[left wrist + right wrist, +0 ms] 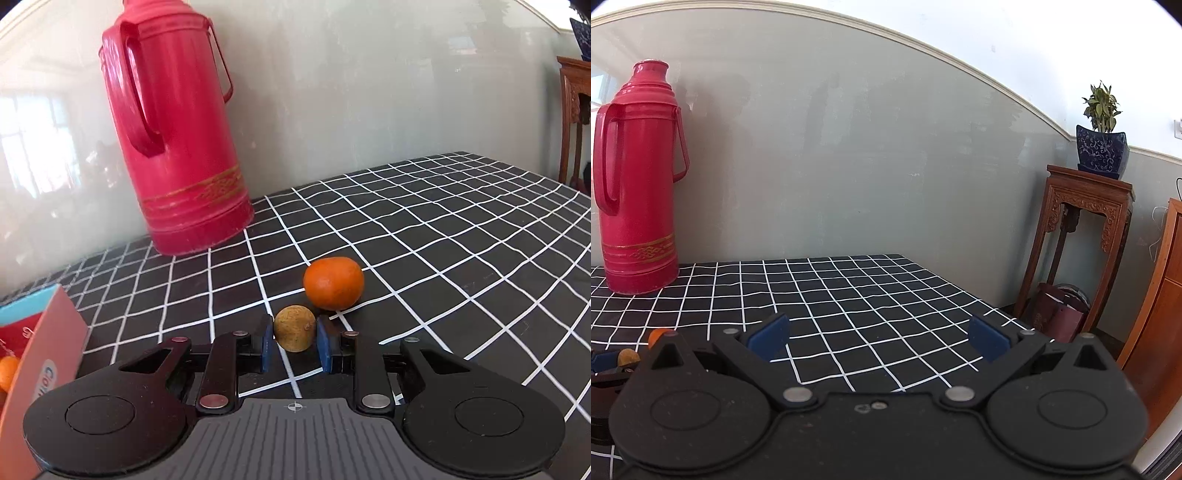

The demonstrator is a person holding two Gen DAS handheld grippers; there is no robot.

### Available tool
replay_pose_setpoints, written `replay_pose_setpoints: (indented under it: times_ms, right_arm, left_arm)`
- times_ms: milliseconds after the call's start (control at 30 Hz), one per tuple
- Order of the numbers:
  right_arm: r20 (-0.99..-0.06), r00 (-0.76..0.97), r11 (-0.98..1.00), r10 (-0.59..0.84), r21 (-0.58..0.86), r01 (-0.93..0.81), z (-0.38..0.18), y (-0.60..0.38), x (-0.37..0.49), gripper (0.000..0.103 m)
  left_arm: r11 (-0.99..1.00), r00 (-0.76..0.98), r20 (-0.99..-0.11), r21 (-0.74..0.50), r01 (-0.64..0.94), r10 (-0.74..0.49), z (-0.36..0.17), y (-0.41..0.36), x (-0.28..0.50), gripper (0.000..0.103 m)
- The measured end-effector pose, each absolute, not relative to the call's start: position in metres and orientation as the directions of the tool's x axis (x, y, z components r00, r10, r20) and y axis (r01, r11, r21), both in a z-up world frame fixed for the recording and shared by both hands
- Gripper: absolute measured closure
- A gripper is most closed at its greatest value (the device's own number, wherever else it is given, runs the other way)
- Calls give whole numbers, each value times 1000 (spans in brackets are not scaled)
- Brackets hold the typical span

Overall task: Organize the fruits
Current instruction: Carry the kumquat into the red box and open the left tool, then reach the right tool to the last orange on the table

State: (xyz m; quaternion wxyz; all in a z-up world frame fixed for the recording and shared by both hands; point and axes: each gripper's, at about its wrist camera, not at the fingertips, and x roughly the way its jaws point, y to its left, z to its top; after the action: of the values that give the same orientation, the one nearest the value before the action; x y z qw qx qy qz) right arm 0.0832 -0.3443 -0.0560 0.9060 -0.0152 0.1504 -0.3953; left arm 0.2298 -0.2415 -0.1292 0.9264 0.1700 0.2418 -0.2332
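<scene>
My left gripper (294, 338) is shut on a small tan round fruit (294, 327), its blue pads touching both sides, low over the black checked tablecloth (443, 236). An orange mandarin (333, 283) lies just beyond it to the right. A cardboard box (44, 354) at the left edge holds another mandarin (7, 371). My right gripper (879, 338) is open and empty above the cloth. In the right wrist view the tan fruit (628, 357) and a sliver of the mandarin (656, 335) show at far left.
A tall red thermos (173, 140) stands at the back left by the grey wall; it also shows in the right wrist view (637, 184). A wooden stand (1078, 240) with a potted plant (1102, 147) is beyond the table's right edge.
</scene>
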Motion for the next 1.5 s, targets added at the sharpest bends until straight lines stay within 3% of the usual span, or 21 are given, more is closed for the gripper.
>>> replay_pose_setpoints:
  times_ms: [400, 667, 1000, 1267, 1333, 1400, 1500]
  right_arm:
    - [-257, 669, 714, -697, -159, 682, -56, -334, 86, 6]
    - [-251, 714, 756, -654, -172, 632, -55, -310, 95, 6]
    - [-256, 777, 818, -576, -194, 542, -57, -272, 115, 6]
    - [-264, 811, 852, -523, -198, 485, -58, -250, 126, 6]
    - [-270, 816, 859, -511, -200, 471, -60, -246, 128, 6]
    - [-276, 822, 866, -498, -198, 458, -61, -242, 131, 6]
    - [-284, 827, 874, -485, -194, 446, -61, -239, 134, 6]
  left_arm:
    - [871, 843, -454, 241, 428, -289, -105, -204, 217, 78]
    - [942, 901, -414, 231, 242, -129, -86, -136, 219, 78]
    - [986, 853, -508, 161, -45, 122, -90, -40, 256, 77]
    - [983, 801, -570, 122, -137, 183, -97, -1, 260, 77]
    - [985, 800, -576, 103, -135, 170, -98, 3, 258, 66]
    - [983, 810, -558, 95, -155, 182, -95, 7, 253, 19]
    - [983, 840, -511, 103, -152, 184, -88, 7, 243, 18]
